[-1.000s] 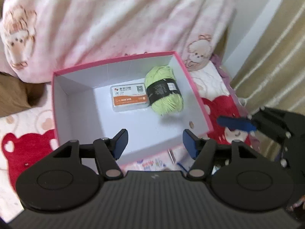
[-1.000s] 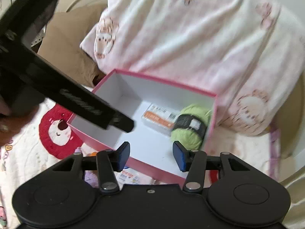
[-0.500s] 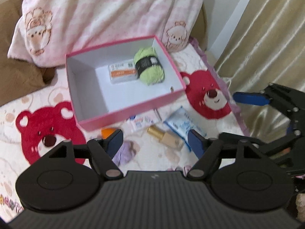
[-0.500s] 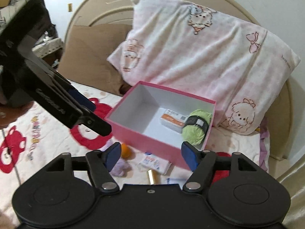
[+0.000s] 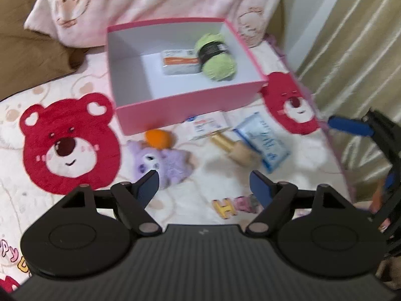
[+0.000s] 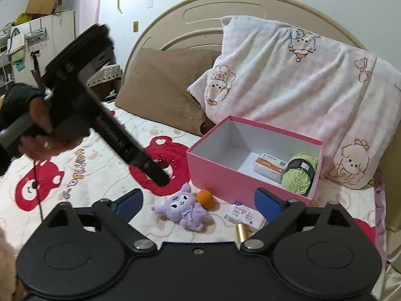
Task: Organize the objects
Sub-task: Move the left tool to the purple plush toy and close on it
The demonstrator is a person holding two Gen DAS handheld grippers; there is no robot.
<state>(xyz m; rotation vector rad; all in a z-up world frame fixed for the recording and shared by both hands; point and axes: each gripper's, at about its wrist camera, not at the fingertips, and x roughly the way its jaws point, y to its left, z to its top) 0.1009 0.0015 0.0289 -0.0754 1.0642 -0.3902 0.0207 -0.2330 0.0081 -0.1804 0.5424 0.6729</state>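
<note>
Both grippers are hanging empty, jaws spread, over the loose items in front of the pink box (image 5: 190, 100).

The left gripper (image 5: 203, 183) and right gripper (image 6: 198, 200) have just been opening, nothing between them. Purple plush (image 6: 184, 210), orange ball (image 6: 205, 197), packets and bottle (image 5: 233, 148) are lying just beside the box; lowering squarely over one soft item is looking wisest.

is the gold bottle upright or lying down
Lying down. The gold bottle rests on its side on the bedspread, in front of the pink box, beside the blue packet.
</note>
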